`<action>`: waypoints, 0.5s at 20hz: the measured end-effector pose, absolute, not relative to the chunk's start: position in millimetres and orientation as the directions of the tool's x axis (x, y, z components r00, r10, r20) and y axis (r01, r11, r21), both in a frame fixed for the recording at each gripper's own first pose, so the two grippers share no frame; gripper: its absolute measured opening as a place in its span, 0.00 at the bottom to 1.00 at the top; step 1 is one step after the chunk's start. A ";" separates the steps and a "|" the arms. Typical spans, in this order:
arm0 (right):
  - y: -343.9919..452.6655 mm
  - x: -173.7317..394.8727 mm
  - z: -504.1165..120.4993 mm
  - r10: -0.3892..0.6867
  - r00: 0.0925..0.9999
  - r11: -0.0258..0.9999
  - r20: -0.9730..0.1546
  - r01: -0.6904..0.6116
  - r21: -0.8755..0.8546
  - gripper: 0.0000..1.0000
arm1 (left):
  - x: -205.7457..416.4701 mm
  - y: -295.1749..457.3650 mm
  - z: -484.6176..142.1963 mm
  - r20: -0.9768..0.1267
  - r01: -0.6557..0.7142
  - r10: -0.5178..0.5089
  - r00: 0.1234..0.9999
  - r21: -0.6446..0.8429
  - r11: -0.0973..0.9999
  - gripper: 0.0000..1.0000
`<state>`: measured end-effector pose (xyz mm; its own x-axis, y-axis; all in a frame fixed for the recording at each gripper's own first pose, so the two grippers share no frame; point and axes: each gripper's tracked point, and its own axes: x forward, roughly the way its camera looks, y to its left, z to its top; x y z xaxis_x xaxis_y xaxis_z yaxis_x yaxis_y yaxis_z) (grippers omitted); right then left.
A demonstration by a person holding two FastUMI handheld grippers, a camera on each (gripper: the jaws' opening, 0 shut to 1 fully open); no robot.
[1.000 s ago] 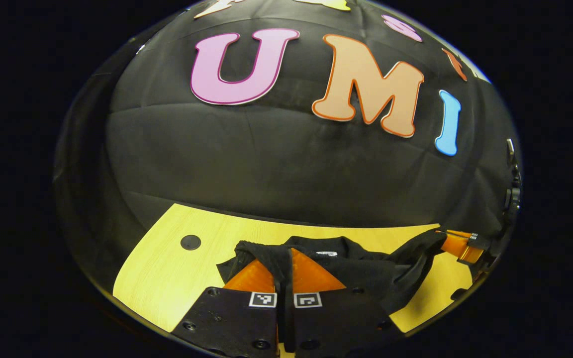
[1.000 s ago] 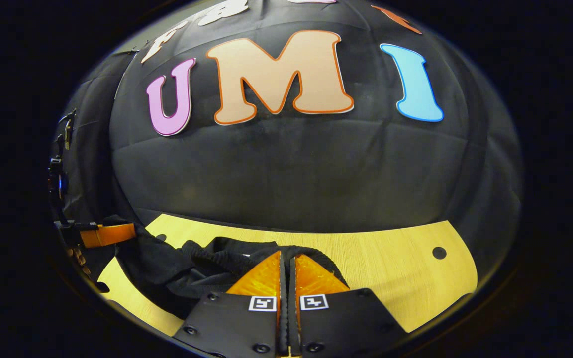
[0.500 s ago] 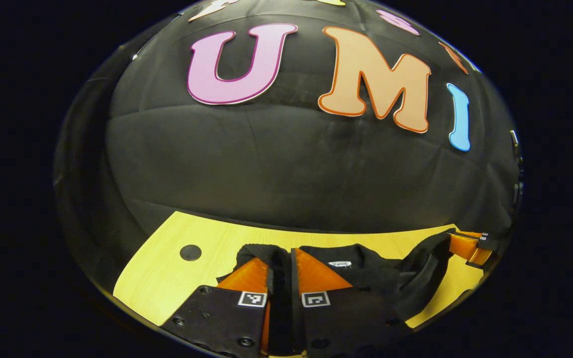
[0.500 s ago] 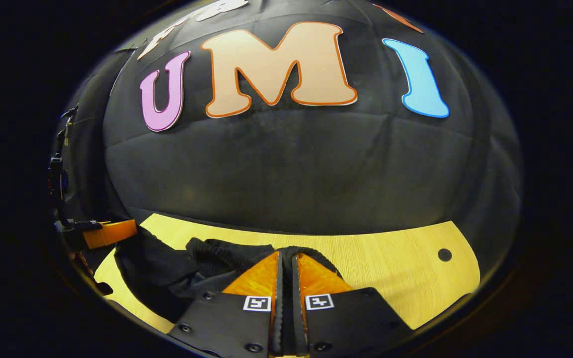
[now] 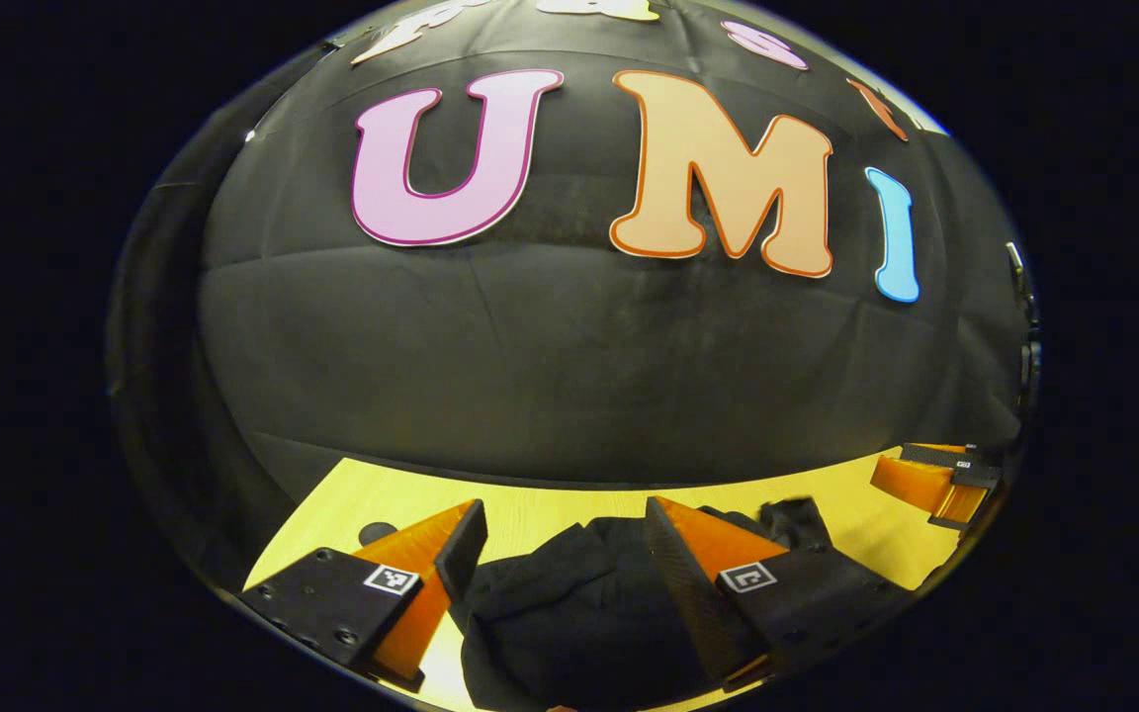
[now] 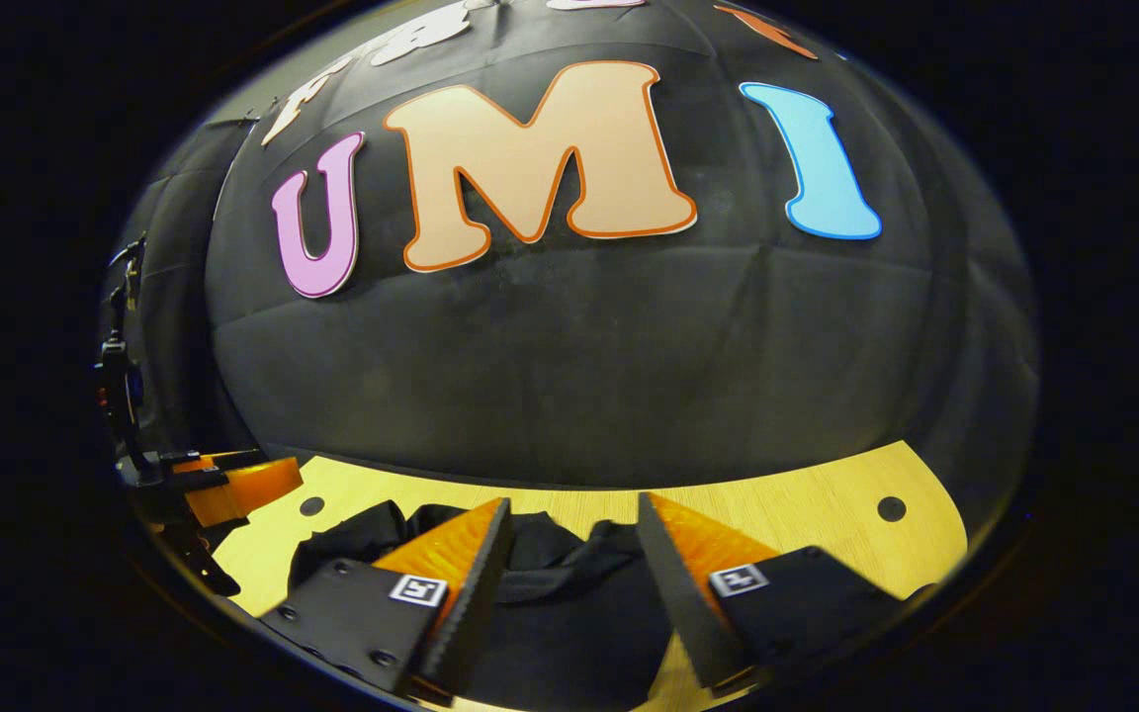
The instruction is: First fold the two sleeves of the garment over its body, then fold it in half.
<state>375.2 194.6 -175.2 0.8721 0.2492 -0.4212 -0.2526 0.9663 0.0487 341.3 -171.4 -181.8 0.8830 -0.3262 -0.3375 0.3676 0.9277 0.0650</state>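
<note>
Jaws apart; garment (image 5: pixel 569 613) bunched.

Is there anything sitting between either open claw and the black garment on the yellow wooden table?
Nothing visible. The left claw and right claw both hang open directly above the crumpled black garment, which lies on the yellow wooden table with no other object between.

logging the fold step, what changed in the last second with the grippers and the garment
Both grippers let go: the left gripper and right gripper, shut on the black garment before, now stand open above it. The garment lies slack on the wooden table, which stayed put.
</note>
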 end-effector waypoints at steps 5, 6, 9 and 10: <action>182.7 361.2 -143.0 0.226 0.900 0.970 -0.374 -0.244 -0.001 0.98 | 329.3 -161.2 -158.8 -0.306 0.365 -0.340 0.890 0.029 0.930 0.94; 181.1 355.4 -132.6 0.230 0.906 0.969 -0.355 -0.247 -0.002 0.99 | 324.3 -157.7 -149.5 -0.293 0.364 -0.341 0.893 0.026 0.931 0.95; 171.4 332.4 -102.3 0.233 0.925 0.970 -0.300 -0.244 0.003 0.98 | 309.2 -145.9 -120.0 -0.240 0.360 -0.345 0.907 0.019 0.933 0.94; 168.2 322.2 -93.1 0.238 0.929 0.970 -0.284 -0.244 0.013 0.98 | 302.5 -142.2 -109.0 -0.219 0.359 -0.346 0.912 0.019 0.933 0.95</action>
<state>322.2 168.2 -93.1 0.9289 0.2378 -0.2841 -0.2441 0.9697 0.0133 302.5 -142.2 -109.0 0.9124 -0.3459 -0.2190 0.3586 0.9333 0.0195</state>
